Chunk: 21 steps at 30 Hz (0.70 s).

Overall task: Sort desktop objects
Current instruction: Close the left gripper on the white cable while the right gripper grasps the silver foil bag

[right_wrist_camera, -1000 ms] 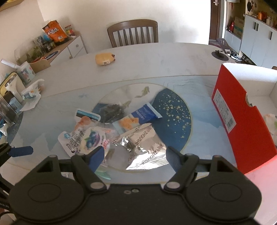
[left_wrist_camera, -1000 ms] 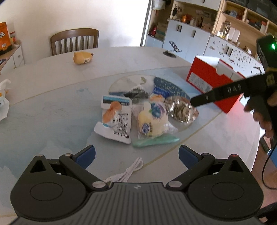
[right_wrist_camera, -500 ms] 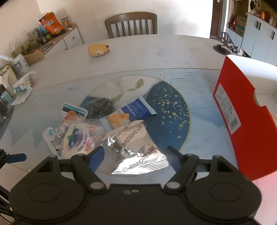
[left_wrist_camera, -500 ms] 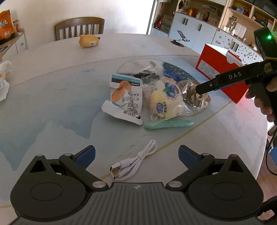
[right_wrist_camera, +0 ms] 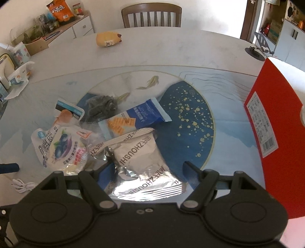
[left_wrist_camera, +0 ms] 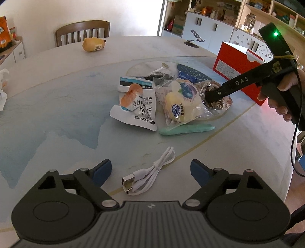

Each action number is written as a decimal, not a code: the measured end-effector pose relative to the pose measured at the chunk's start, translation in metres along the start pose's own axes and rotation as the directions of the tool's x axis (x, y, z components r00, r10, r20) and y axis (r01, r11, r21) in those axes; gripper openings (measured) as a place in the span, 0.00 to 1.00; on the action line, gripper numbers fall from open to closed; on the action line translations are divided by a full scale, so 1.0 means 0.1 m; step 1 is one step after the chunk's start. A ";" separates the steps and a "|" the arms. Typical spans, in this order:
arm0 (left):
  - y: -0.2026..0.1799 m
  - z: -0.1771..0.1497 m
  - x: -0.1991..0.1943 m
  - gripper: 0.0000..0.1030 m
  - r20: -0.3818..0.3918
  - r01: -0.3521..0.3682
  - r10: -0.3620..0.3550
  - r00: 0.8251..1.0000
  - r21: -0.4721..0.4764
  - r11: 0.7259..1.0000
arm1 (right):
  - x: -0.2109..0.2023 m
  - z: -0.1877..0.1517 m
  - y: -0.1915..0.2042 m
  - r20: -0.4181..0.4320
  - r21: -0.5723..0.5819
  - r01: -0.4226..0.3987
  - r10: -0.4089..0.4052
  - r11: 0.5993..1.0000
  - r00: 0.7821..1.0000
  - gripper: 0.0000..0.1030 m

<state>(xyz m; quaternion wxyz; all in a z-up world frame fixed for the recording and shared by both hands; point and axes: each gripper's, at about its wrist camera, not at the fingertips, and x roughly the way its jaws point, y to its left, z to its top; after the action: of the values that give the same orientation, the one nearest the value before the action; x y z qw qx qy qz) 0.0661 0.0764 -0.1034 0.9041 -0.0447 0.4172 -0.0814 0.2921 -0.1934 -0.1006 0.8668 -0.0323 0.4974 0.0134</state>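
The round worktop [left_wrist_camera: 57, 106] carries a cluster of snack packets near its painted centre. The left gripper [left_wrist_camera: 150, 169] is over the near edge with its blue-padded fingers [left_wrist_camera: 102, 169] spread wide and closing; the coiled white USB cable [left_wrist_camera: 150, 175] lies on the worktop between them, untouched by either pad.

The right gripper [right_wrist_camera: 146, 171] is over the silver foil packet [right_wrist_camera: 141, 158], fingers wide apart, one on each side of the packet's near end. Contact between the pads and the foil cannot be confirmed from the right wrist view. In the left wrist view the tip of that gripper reaches down to the foil packet [left_wrist_camera: 217, 95], and a hand [left_wrist_camera: 284, 95] grips its black handle.

Left of the foil packet lies a clear bag with a blueberry label [right_wrist_camera: 64, 150], partly over a white pouch with an orange picture [left_wrist_camera: 137, 106]. A blue-and-white cracker packet [right_wrist_camera: 135, 118] lies just behind the foil packet, its edge under the foil packet's flap, and a dark packet [right_wrist_camera: 101, 106] lies beyond it. A pale green strip [left_wrist_camera: 186, 128] lies on the near side of the blueberry bag.

A red box [right_wrist_camera: 274, 133], open at the top, stands at the right of the worktop, apart from the cluster. A yellow plush toy [right_wrist_camera: 108, 39] lies on the far side, near a wooden chair [right_wrist_camera: 150, 16].
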 end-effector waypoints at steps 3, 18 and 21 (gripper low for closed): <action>0.00 -0.02 -0.03 0.72 0.006 -0.006 0.006 1.000 0.006 1.000 | 0.03 0.00 0.01 -0.002 0.002 -0.008 0.008 1.000 1.000 0.74; 0.02 -0.03 -0.09 0.25 0.006 -0.011 0.011 1.000 0.003 1.000 | 0.02 -0.01 0.05 -0.008 0.003 0.000 0.001 1.000 1.000 0.65; 0.03 -0.04 -0.09 0.22 0.005 -0.008 0.008 1.000 -0.012 1.000 | 0.00 -0.02 0.05 -0.006 0.003 0.005 -0.005 1.000 1.000 0.63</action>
<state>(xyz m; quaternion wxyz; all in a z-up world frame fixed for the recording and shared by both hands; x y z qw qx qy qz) 0.0582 0.0813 -0.0997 0.9052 -0.0486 0.4155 -0.0753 0.2897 -0.1884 -0.1019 0.8654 -0.0322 0.5000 0.0106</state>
